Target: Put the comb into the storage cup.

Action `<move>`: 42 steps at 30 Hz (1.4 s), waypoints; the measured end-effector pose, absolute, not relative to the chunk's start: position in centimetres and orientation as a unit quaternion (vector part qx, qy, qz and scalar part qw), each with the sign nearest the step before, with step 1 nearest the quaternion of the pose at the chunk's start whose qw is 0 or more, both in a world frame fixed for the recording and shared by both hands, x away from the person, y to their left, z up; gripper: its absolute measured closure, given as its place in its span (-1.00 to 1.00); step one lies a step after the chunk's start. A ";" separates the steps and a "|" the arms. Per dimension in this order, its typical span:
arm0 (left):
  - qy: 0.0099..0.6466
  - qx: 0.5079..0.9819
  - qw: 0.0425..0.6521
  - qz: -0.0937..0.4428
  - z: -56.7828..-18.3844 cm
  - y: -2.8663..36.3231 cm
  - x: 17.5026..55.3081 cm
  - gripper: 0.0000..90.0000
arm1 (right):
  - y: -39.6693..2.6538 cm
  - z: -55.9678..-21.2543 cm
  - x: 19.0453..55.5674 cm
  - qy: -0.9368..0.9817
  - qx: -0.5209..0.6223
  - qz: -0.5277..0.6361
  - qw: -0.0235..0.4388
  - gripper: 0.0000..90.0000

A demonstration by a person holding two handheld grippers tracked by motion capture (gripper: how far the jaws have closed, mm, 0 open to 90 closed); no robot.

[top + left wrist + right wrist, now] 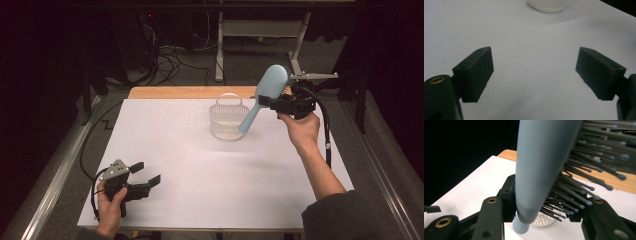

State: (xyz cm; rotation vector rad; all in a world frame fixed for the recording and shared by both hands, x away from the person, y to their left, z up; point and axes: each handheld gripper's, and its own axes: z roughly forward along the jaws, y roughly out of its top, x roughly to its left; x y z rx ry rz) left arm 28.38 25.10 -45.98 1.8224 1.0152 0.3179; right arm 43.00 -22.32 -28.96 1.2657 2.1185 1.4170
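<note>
The right gripper (276, 104) pinches a pale blue brush (265, 95) just right of the basket (228, 119), tilted, handle down toward the basket, dark bristles away. The left gripper (148, 172) is spread, well apart.

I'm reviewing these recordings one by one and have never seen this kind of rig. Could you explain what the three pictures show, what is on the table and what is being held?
There is no robot here: a person sits at a table and holds a hand-operated claw in each hand. The high view is taken from a fixed camera above the person's side, looking down on the white table. The other two pictures come from small cameras riding on each claw, looking along its two black jaws.

On the table stands a white ribbed basket with a handle. The right claw is raised beside the basket and is shut on a light blue hairbrush, gripping it around the head, with the handle slanting down towards the basket. Its own camera shows the brush and bristles up close. The left claw rests near the front left of the table, jaws open, with nothing between them.
</note>
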 end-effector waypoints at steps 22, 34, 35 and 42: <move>0.416 0.753 0.493 0.131 -46.0 25.0 28.4 -0.65 | -20.0 -28.7 44.7 0.736 0.442 0.488 0.156 0.20; 0.413 0.754 0.494 0.129 -46.0 25.0 28.4 -0.65 | -18.4 -28.5 46.1 0.732 0.447 0.483 0.177 0.19; 0.413 0.754 0.494 0.129 -46.0 25.0 28.4 -0.65 | -18.3 -28.6 46.2 0.731 0.448 0.482 0.177 0.19; 0.413 0.755 0.493 0.129 -46.1 24.9 28.4 -0.64 | -17.4 -29.1 46.9 0.735 0.449 0.473 0.185 0.18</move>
